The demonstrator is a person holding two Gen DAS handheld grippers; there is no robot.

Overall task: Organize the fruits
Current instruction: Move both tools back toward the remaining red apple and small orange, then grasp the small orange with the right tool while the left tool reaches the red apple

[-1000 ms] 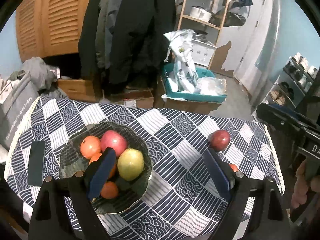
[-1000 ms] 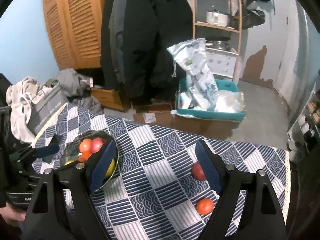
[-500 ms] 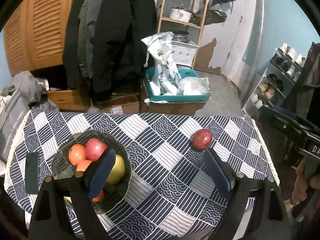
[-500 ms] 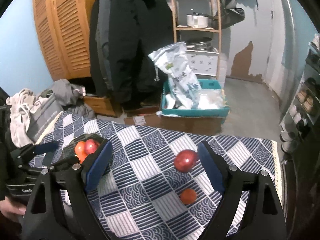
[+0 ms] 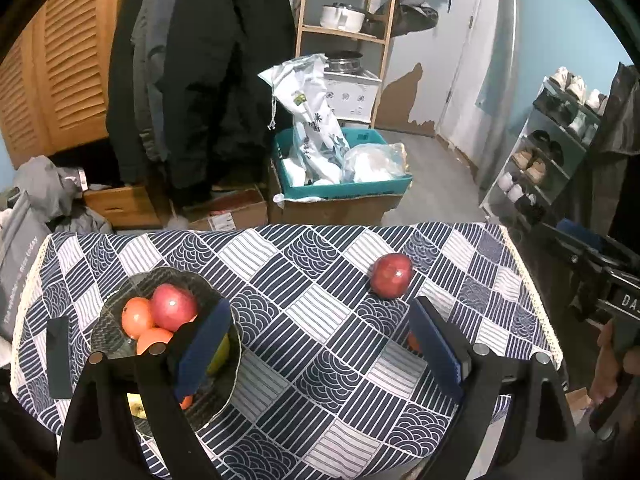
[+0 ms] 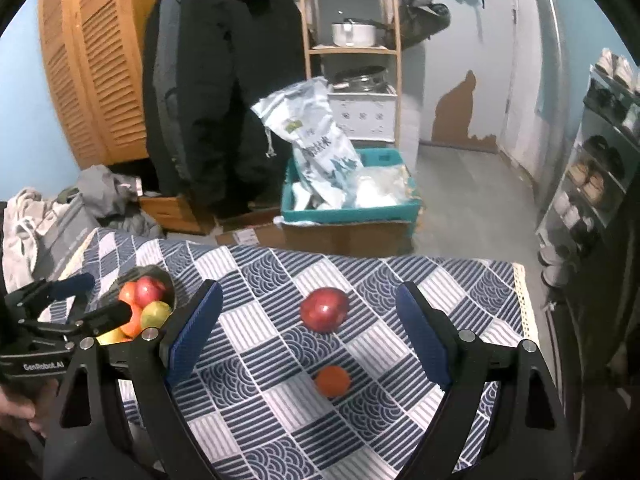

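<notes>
Right gripper fingers wide, nothing held, above the table. Orange between the fingers, near; red apple beyond it at 12 o'clock. Left gripper fingers wide, empty; fruit bowl at 9 o'clock behind its left finger, apple at 1 o'clock.

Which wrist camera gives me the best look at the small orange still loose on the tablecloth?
The right wrist view: the small orange sits whole and unobstructed between the open right gripper fingers, nearer than the red apple. In the left wrist view only a sliver shows behind that gripper's right finger.
</notes>
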